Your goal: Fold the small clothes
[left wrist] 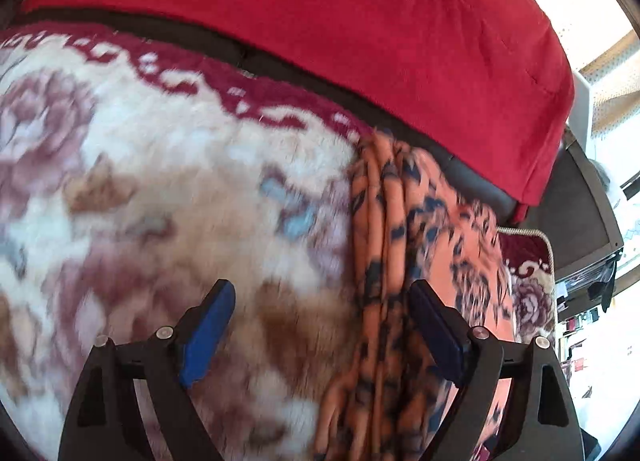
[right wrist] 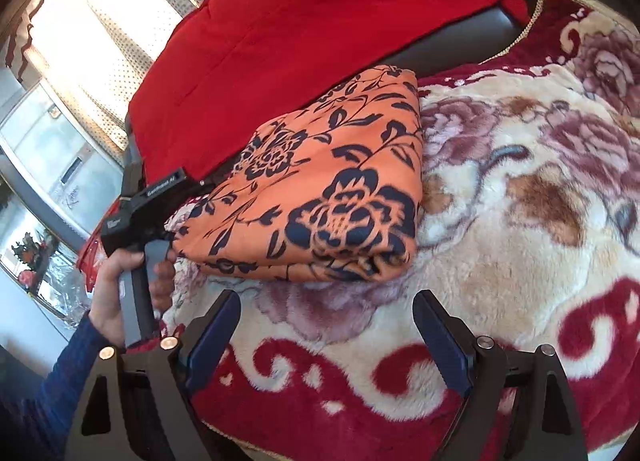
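Observation:
An orange cloth with dark blue flowers (right wrist: 328, 181) lies folded in a thick pad on the plush blanket. In the left wrist view the orange cloth (left wrist: 404, 221) shows as stacked folded edges on the right. My left gripper (left wrist: 322, 301) hovers open over its edge, the right pad (left wrist: 436, 337) above the cloth, the left pad (left wrist: 208, 337) above bare blanket; neither pad presses on it. In the right wrist view my right gripper (right wrist: 326, 305) stands open just short of the cloth's near edge, with nothing between its fingers. The left gripper's body (right wrist: 148, 197), held by a hand (right wrist: 112, 297), sits at the cloth's left end, fingers hidden.
A cream and maroon floral blanket (right wrist: 500, 261) covers the surface. A red cushion (right wrist: 304, 21) leans on a dark sofa back (right wrist: 460, 33) behind the cloth. A curtained window (right wrist: 100, 21) and cluttered shelves (left wrist: 588, 301) lie beyond.

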